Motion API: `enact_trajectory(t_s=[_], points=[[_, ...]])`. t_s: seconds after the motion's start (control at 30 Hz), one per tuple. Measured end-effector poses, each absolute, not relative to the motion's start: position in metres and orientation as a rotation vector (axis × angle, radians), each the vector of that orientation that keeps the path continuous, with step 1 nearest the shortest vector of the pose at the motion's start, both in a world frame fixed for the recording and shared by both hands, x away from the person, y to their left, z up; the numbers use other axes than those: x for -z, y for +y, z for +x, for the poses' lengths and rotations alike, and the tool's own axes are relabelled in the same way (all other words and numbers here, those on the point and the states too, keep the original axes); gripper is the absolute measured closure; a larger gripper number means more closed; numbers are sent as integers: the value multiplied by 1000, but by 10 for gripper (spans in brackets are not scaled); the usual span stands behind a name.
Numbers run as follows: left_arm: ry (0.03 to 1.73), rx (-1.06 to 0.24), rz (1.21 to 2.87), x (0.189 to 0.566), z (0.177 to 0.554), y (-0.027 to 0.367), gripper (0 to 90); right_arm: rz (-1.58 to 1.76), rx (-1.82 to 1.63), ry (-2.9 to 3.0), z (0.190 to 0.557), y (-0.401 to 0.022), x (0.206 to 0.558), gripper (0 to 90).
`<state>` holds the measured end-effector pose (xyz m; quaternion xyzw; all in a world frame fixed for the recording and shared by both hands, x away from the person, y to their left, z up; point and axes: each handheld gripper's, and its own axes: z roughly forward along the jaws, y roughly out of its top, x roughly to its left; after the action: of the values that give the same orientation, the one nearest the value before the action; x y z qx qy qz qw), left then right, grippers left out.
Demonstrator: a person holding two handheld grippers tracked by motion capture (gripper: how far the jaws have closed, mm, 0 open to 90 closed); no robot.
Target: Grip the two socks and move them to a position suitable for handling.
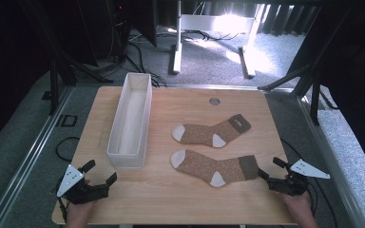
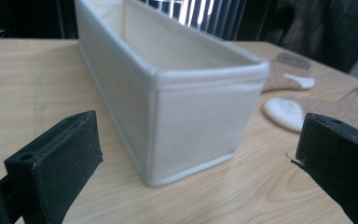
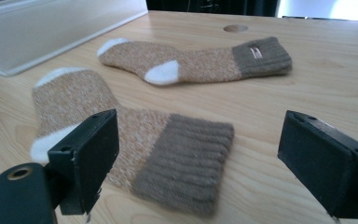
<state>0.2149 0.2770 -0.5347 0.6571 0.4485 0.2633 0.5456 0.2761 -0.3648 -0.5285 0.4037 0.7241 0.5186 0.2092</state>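
Both wide open: right hand-held gripper [image 1: 272, 169] just beside near sock [image 1: 214, 167], left hand-held gripper [image 1: 100, 172] empty

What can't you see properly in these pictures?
- Writing on the far sock's label: too small, right gripper view.
- Near sock: the left jaw covers part of its heel, same view.
- Bin floor: hidden behind its own front wall, left gripper view.
- Room beyond the table: too dark, high view.
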Motion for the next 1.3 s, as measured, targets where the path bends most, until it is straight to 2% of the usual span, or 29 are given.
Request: enact_trajectory(t_s=[0.8, 1.3], points=[[832, -520, 1673, 485, 234, 212, 4, 1068, -1443, 2106, 292, -328, 514, 133], [721, -432, 1767, 484, 259, 151, 14, 1034, -1430, 2147, 296, -316, 518, 132]])
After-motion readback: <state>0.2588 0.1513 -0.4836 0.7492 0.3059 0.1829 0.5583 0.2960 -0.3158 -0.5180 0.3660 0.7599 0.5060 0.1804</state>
